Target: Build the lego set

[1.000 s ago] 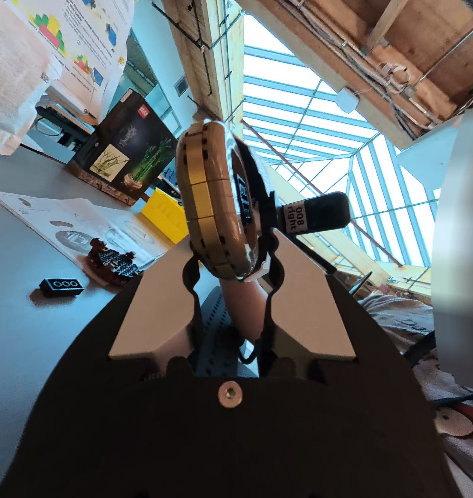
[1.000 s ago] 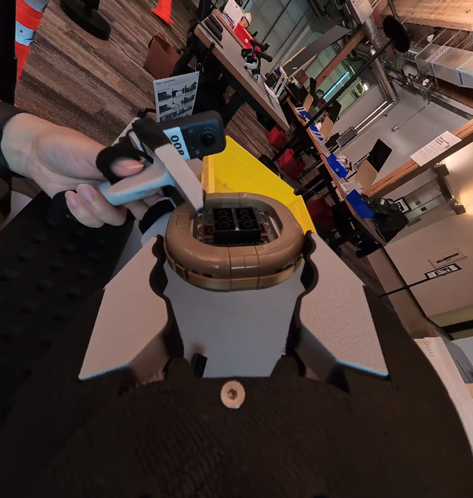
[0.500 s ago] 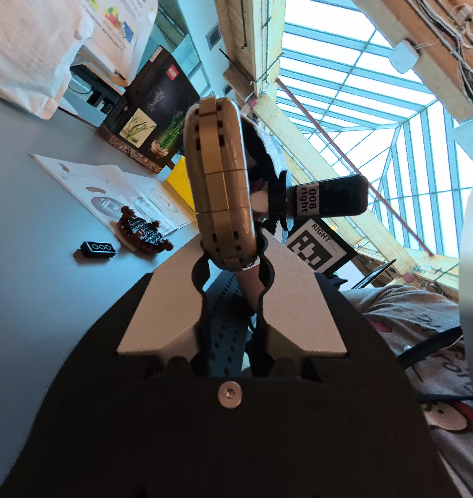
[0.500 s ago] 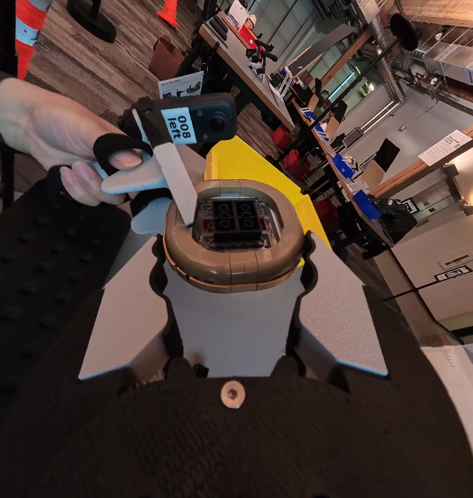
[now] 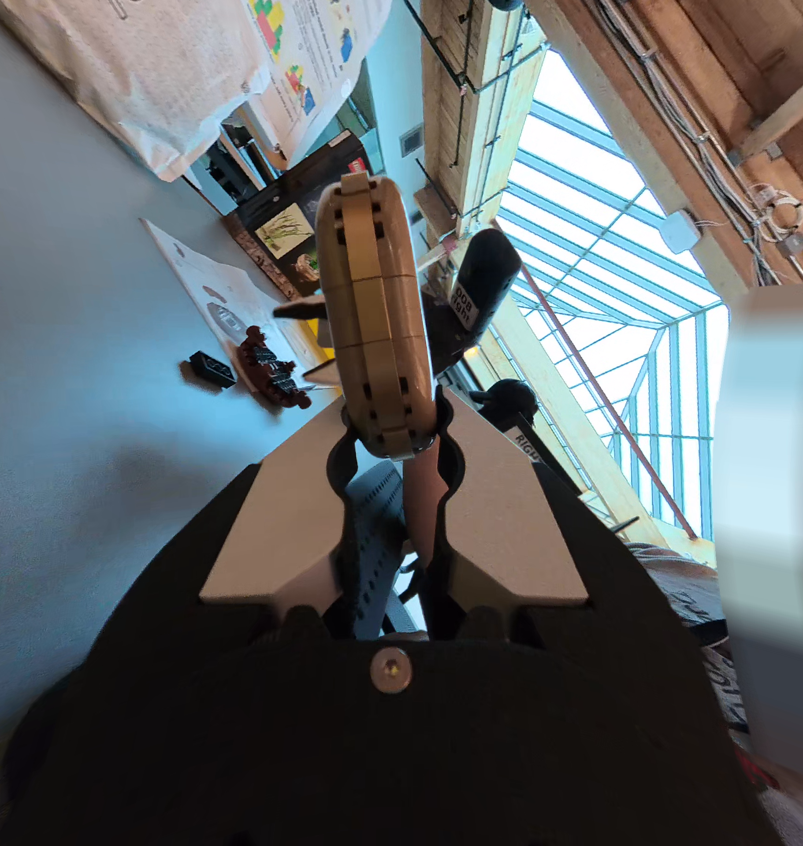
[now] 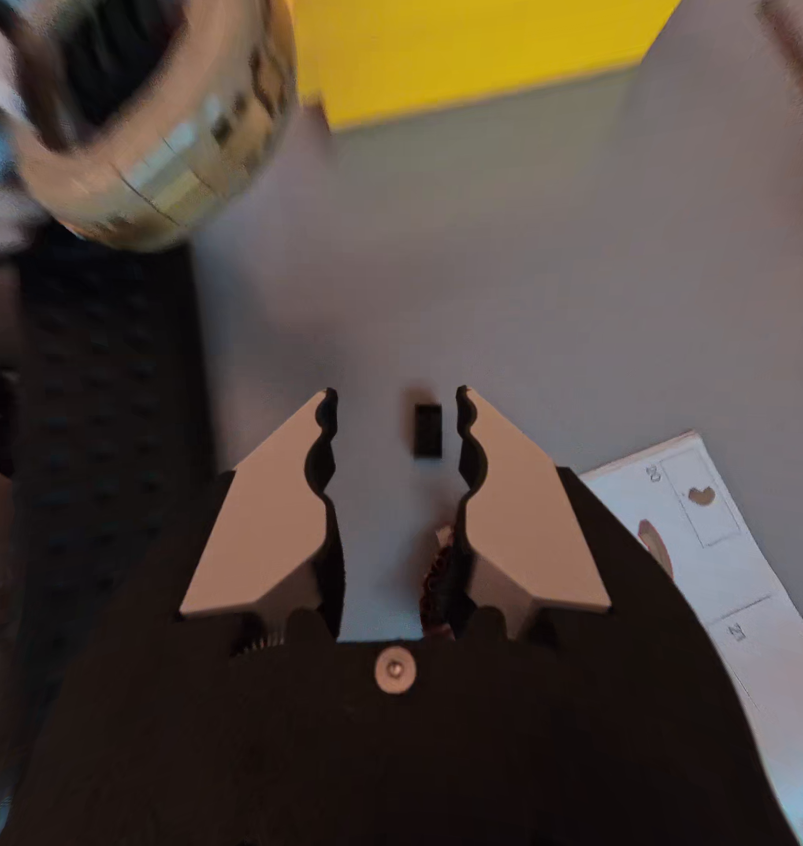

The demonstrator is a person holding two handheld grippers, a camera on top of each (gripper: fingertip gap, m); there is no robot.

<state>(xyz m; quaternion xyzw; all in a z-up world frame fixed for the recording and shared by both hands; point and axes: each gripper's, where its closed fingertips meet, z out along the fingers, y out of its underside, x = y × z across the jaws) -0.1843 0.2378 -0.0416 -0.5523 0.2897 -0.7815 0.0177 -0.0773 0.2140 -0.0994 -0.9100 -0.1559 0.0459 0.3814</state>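
Note:
The tan ring-shaped lego assembly (image 5: 377, 320) stands on edge, pinched at its lower rim by my left gripper (image 5: 393, 412), which is shut on it above the grey table (image 5: 70, 435). It shows blurred at the upper left of the right wrist view (image 6: 138, 137). My right gripper (image 6: 395, 393) is open and empty, pointing down at the table. A small black brick (image 6: 427, 430) lies on the table just beyond its fingertips, in line with the gap. The same brick (image 5: 212, 366) lies next to a dark brown studded piece (image 5: 271, 375). That brown piece (image 6: 441, 563) peeks out by the right finger.
An instruction booklet (image 5: 207, 274) lies on the table, also seen at the right of the right wrist view (image 6: 711, 549). A yellow bin (image 6: 459, 55) and the dark lego box (image 5: 290, 229) stand behind. A black studded mat (image 6: 106, 366) lies at the left. A paper bag (image 5: 138, 68) sits farther back. The small black brick (image 6: 427, 430) is about 6 centimetres from my right fingertips and 15 centimetres from my left. Look for it in the left wrist view (image 5: 212, 370) too.
My right gripper has let go of the tan ring, narrowed, and swung down over the black brick on the table. My left gripper now holds the ring alone.

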